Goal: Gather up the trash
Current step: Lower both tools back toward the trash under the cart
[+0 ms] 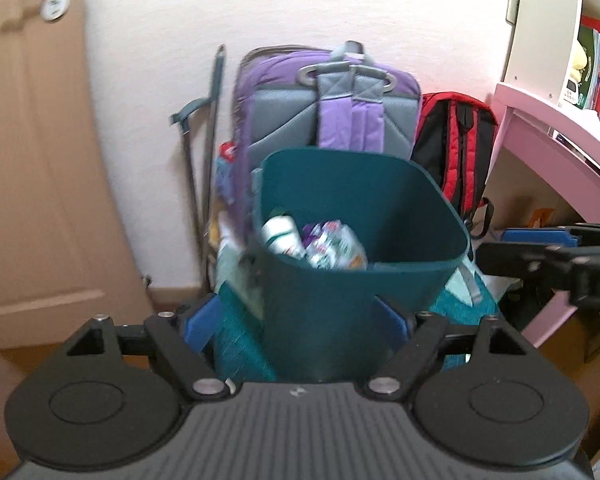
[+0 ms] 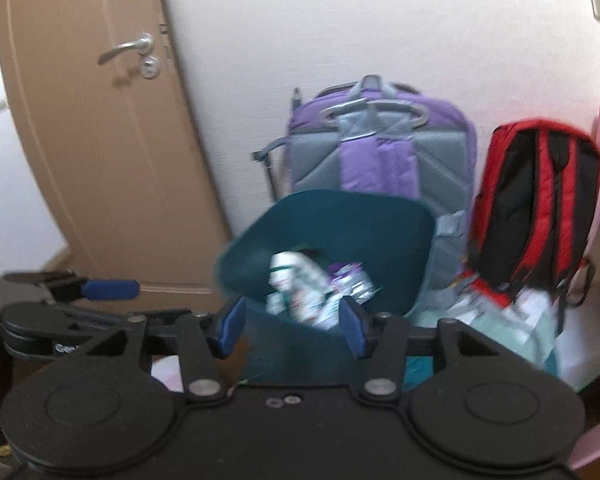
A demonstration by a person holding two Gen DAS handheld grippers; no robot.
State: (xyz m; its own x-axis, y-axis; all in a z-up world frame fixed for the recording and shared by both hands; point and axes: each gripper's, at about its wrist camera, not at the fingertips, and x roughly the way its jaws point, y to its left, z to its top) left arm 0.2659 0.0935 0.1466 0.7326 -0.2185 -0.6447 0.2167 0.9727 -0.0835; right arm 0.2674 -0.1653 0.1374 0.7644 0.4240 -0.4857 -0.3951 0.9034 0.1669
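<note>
A dark teal trash bin (image 1: 360, 208) stands on the floor in front of the backpacks. Inside it lie a white bottle (image 1: 282, 236) and crumpled printed wrappers (image 1: 334, 246). My left gripper (image 1: 296, 320) hangs just before the bin's near wall, jaws wide open and holding nothing. In the right wrist view the same bin (image 2: 340, 216) sits ahead with the trash (image 2: 308, 284) in it. My right gripper (image 2: 292, 330) is open and empty above the bin's near rim. Each gripper shows in the other's view: the right gripper (image 1: 512, 248) at the right edge, the left gripper (image 2: 100, 300) at the left.
A purple and grey backpack (image 1: 328, 116) and a red and black backpack (image 1: 456, 140) lean on the wall behind the bin. A brown door (image 1: 32, 160) is at the left, a pink desk (image 1: 540, 128) with a bookshelf at the right. Teal cloth and papers (image 1: 236, 344) lie around the bin's base.
</note>
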